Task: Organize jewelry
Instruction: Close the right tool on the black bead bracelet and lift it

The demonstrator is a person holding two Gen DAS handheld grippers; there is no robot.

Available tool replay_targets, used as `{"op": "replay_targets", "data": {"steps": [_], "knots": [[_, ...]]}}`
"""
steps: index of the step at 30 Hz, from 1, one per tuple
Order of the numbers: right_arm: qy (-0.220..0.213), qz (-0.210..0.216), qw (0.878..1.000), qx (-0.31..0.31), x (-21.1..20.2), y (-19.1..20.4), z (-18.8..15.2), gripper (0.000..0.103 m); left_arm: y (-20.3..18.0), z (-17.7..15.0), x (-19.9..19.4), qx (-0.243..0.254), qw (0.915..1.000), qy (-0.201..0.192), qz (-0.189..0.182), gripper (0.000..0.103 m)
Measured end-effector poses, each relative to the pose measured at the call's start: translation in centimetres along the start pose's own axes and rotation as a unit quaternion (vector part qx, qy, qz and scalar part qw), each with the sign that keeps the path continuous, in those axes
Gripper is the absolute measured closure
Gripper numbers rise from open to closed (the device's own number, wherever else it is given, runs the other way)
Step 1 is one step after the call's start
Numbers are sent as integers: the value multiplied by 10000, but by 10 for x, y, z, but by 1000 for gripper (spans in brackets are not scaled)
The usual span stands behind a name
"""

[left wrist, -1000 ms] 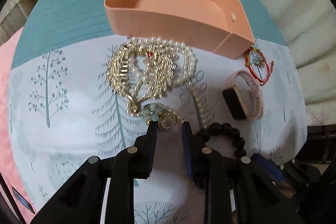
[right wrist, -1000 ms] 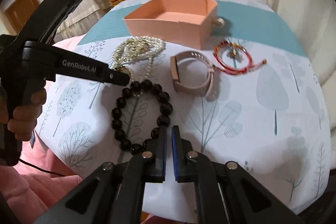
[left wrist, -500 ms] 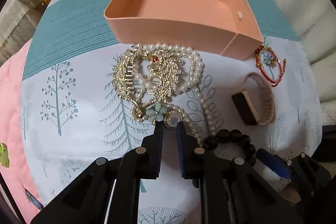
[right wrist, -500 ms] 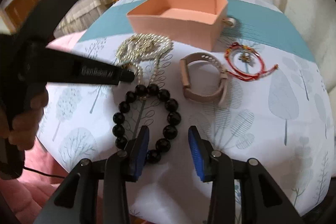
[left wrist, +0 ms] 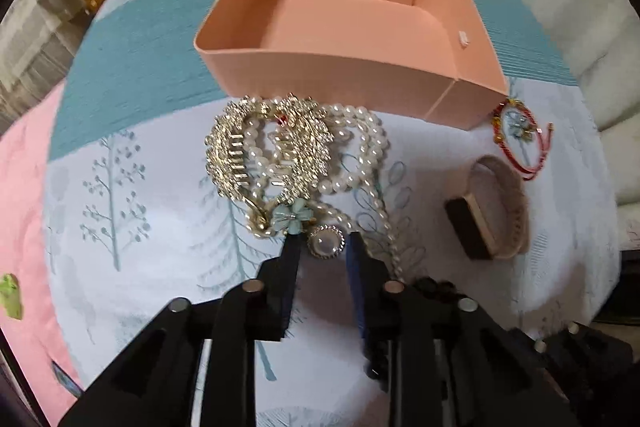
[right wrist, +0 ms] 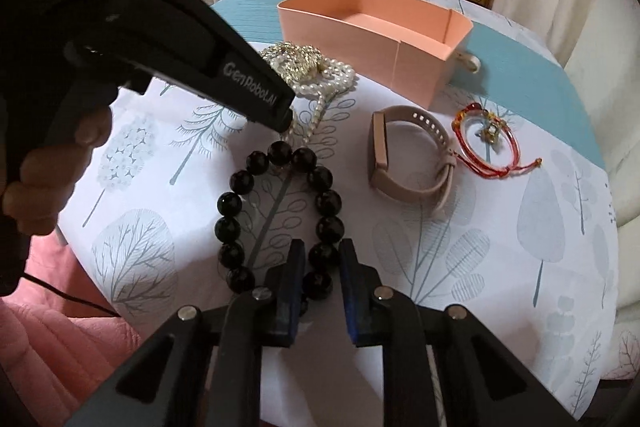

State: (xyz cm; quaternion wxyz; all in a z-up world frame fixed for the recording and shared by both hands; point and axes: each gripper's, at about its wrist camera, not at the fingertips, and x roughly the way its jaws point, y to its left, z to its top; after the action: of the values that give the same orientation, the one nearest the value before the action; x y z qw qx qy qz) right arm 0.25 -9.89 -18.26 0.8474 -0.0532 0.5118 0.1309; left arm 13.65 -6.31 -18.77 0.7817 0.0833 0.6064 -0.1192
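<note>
Both grippers are lining up grasps, nothing boxed yet: the left gripper (left wrist: 322,245) is spread around the brooch (left wrist: 326,245), the right gripper (right wrist: 322,255) around the bead bracelet (right wrist: 278,219). Each lies on the cloth (right wrist: 460,247) near the empty box (left wrist: 352,23). Next, each must pinch, then lift.

The pink box (left wrist: 352,75) at the upper centre of the left wrist view looks like matt card, smooth; below it the hair clip (left wrist: 268,151) is glittering gold metal set with stones; the pearl strand (left wrist: 372,147) has a soft sheen; in the right wrist view, the black bead bracelet (right wrist: 280,215) at centre is glossy; the watch band (right wrist: 412,163) looks like matt rubbery plastic; the tablecloth (right wrist: 520,227) is printed woven cloth.
</note>
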Motion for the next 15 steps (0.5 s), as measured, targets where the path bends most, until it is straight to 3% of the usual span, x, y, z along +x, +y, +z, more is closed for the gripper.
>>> {"op": "replay_targets", "data": {"steps": [7,15], "knots": [[120,51,9997,205,-5,-7,-8,88,7,5,1,-213,9994,-114,-259,88],[237,383,9957,804,-9,-24,-10,88,27,-15,-2,-306,9989,-9,-351,88]]}}
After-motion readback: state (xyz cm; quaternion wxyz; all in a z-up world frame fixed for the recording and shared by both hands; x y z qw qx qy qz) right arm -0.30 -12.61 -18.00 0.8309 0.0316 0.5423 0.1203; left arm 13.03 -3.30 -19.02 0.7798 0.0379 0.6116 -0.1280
